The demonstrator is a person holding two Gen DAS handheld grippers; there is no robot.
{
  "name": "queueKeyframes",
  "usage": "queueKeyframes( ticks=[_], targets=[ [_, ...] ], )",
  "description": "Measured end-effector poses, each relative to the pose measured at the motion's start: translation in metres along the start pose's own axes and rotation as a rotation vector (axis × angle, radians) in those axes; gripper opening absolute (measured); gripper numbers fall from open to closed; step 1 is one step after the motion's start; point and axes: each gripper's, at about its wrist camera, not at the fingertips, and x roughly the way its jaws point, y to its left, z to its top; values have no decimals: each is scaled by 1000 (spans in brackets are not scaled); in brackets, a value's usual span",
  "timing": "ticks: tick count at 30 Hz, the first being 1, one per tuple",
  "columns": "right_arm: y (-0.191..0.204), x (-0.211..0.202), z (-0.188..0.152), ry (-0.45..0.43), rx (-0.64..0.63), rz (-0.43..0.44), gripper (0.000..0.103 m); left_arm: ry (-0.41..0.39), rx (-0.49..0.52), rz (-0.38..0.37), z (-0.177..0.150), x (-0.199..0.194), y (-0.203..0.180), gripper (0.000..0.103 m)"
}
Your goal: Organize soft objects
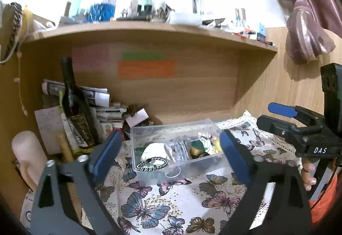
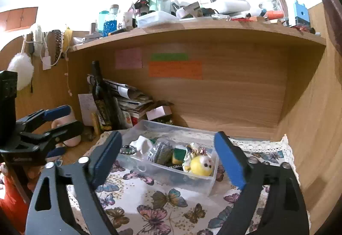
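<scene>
A clear plastic box (image 1: 147, 173) stands on the butterfly cloth (image 1: 171, 203); it also shows in the right wrist view (image 2: 205, 183). It holds a yellow soft toy (image 2: 201, 165), a green-yellow sponge (image 2: 178, 154), a white cloth item (image 2: 142, 144), a grey scourer (image 2: 162, 150) and a beaded bracelet (image 1: 152, 162). My left gripper (image 1: 170, 149) is open and empty, its fingers level with the box's two ends. My right gripper (image 2: 168, 152) is open and empty, just in front of the box.
A dark bottle (image 1: 73, 104) and a pile of papers (image 1: 102, 102) stand at the back left of the wooden niche. A cluttered shelf (image 1: 149, 27) runs overhead. A pink mug (image 2: 68, 128) sits left. A curtain (image 1: 305, 27) hangs right.
</scene>
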Motion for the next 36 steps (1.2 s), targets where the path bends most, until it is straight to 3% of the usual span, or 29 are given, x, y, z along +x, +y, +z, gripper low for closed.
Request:
queueKeyframes(
  ticks=[2,36],
  targets=[
    [3,-5,-2,-16,-3,-8,103,-23,6,10,-2,-7,-5,101],
    [9,-19,-9,-37,15,-32,103,-27,-24,10,-10,-13,-6,103]
  ],
)
